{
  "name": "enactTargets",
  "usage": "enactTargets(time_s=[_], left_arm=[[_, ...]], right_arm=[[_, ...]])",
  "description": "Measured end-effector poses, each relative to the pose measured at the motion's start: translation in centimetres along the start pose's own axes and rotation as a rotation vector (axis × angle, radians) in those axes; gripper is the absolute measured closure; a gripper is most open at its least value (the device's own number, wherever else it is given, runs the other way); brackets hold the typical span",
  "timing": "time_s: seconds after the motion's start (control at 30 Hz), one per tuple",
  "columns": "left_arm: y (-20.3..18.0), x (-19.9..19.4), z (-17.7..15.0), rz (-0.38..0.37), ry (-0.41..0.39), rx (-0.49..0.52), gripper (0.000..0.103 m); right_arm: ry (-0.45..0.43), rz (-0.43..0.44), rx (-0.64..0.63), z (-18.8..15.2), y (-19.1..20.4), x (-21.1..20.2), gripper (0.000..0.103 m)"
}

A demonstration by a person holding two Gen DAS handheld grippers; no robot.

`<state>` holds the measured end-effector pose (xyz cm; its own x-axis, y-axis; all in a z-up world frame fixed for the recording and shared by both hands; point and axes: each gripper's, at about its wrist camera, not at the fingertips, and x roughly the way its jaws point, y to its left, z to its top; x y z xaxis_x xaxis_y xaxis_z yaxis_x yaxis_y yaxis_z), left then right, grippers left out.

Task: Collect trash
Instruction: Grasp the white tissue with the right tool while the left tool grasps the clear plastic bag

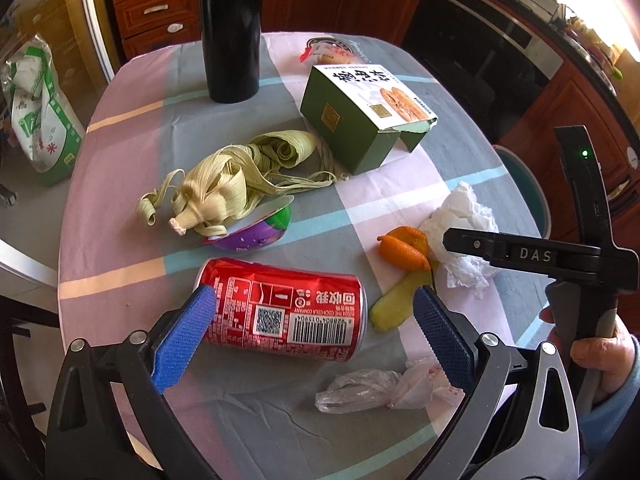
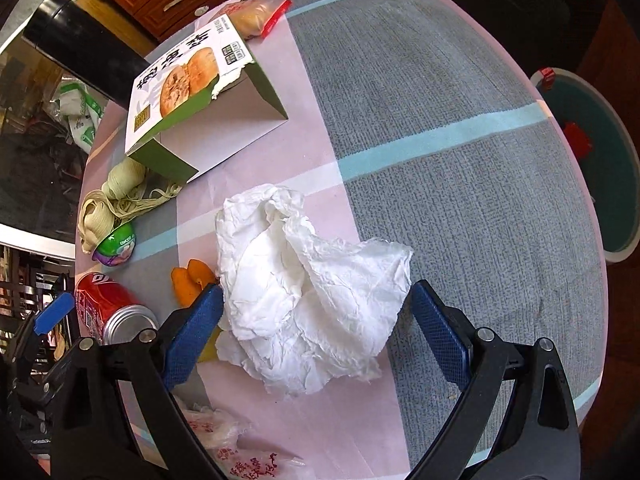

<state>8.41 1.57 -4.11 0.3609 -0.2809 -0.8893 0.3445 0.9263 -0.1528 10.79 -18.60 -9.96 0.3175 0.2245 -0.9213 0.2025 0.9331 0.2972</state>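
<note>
Both jaws gape, left about the red can (image 1: 286,312), right about tissue (image 2: 308,300); green box (image 2: 188,100) seemingly empty.

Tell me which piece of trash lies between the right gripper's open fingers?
The crumpled white tissue. It alone sits between the right gripper fingers; the red can lies at the left gripper.

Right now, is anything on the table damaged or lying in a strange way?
Yes. The red can lies on its side with a dented wall, and the green box has a torn, open end flap. The rest is loose trash.
</note>
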Motion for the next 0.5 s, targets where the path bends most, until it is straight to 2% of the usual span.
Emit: enactTargets(time_s=[0.03,0.07,0.1,0.13,0.17,0.2,0.23,0.37,0.5], left_arm=[[0.0,-0.1,-0.2,-0.002,0.000,-0.007,0.004],[-0.1,-0.2,-0.3,-0.001,0.001,-0.013,0.004],[-0.2,-0.3,-0.4,0.000,0.000,-0.017,0.004],[-0.3,-0.4,-0.5,0.001,-0.001,-0.021,0.004],[-0.5,-0.5,-0.6,0.002,-0.002,-0.024,0.004],[-0.8,-0.6,-0.7,0.003,-0.004,-0.026,0.004],[-1.0,-0.8,-0.8,0.003,-0.006,-0.025,0.004],[-2.4,-1.4,-1.7,0.009,-0.015,-0.020,0.004],[-3.7,-0.8,-3.4,0.010,0.009,-0.038,0.004]], right_arm=[[-0.004,-0.001,-0.014,-0.1,0.2,-0.1,0.022],[-0.007,-0.001,-0.029,-0.3,0.3,-0.2,0.024],[-0.007,0.000,-0.045,-0.4,0.4,-0.3,0.035],[-0.006,0.002,-0.059,-0.6,0.5,-0.4,0.050],[0.004,0.019,-0.065,-0.9,0.5,-0.4,0.074],[0.014,0.032,-0.063,-1.1,0.4,-0.5,0.085],[0.011,0.039,-0.065,-1.4,0.2,-0.7,0.089],[-0.015,0.057,-0.068,-2.5,-0.9,-2.2,0.090],[-0.049,0.060,-0.054,-3.7,-3.0,-3.8,0.090]])
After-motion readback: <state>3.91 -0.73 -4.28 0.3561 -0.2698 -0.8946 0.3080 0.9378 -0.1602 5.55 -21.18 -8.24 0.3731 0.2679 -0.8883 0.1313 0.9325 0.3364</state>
